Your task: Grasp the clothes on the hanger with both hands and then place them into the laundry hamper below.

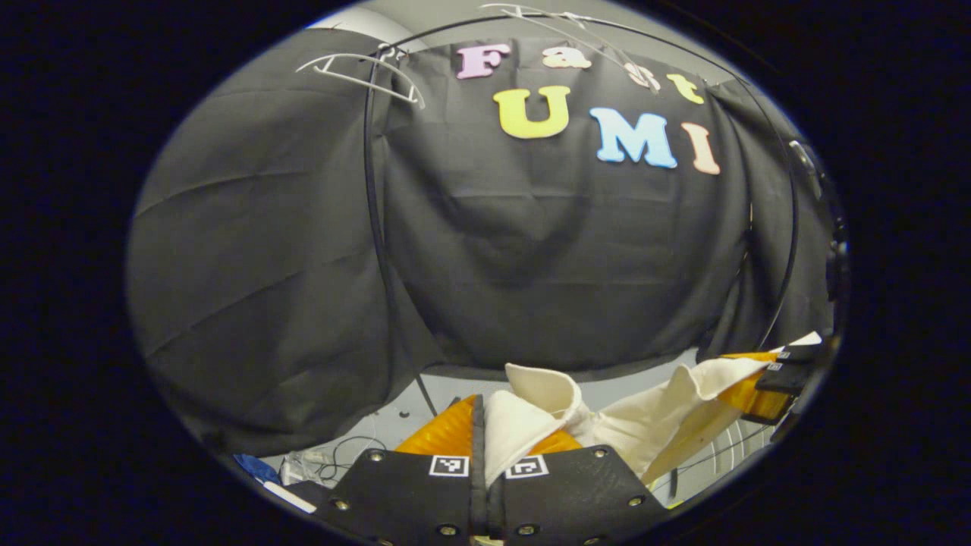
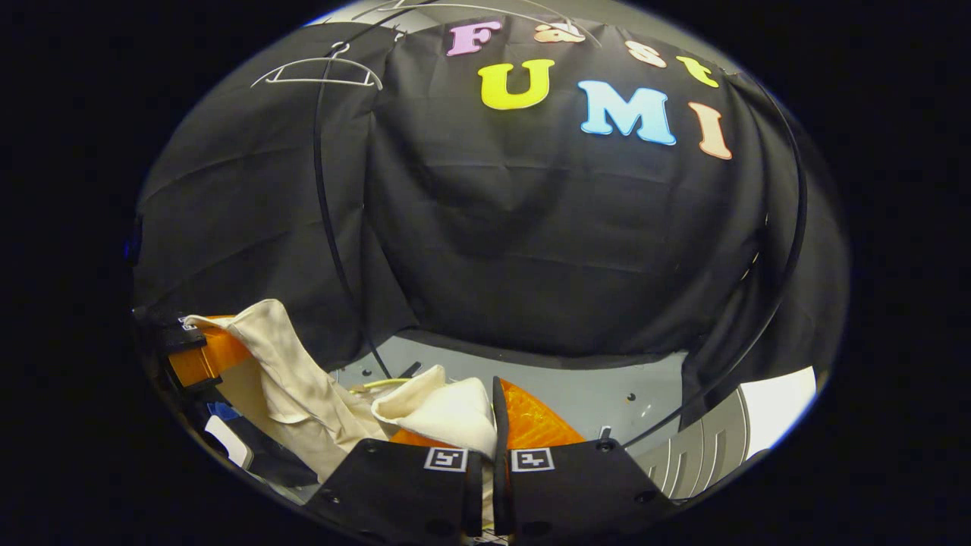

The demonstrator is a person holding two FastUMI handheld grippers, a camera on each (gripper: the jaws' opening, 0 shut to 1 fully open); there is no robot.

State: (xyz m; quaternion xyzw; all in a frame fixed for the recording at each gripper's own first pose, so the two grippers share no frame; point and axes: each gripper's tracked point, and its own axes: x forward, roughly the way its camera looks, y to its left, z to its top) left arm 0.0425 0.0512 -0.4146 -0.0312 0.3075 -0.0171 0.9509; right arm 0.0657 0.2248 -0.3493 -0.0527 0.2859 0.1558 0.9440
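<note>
Holding a cream garment (image 1: 652, 425) stretched between my left hand-held gripper (image 1: 487, 447) and right hand-held gripper (image 2: 494, 425), both clenched on its wrinkled edges, well below the bare hanger (image 1: 364, 72); no readable writing.

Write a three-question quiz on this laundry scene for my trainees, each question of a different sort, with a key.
1. True or false: the left claw is shut on the cream garment.
2. Multiple choice: the white hangers near the top of the booth are A) bare, B) carrying the garment, C) lying on the floor.
3. Short answer: in the right gripper view, what does the right claw pinch, and what grips the other end of it?

Key
1. True: a fold sits pinched between its closed fingers.
2. A.
3. The cream garment; the left claw grips the far end, so the cloth spans between the two.
</note>
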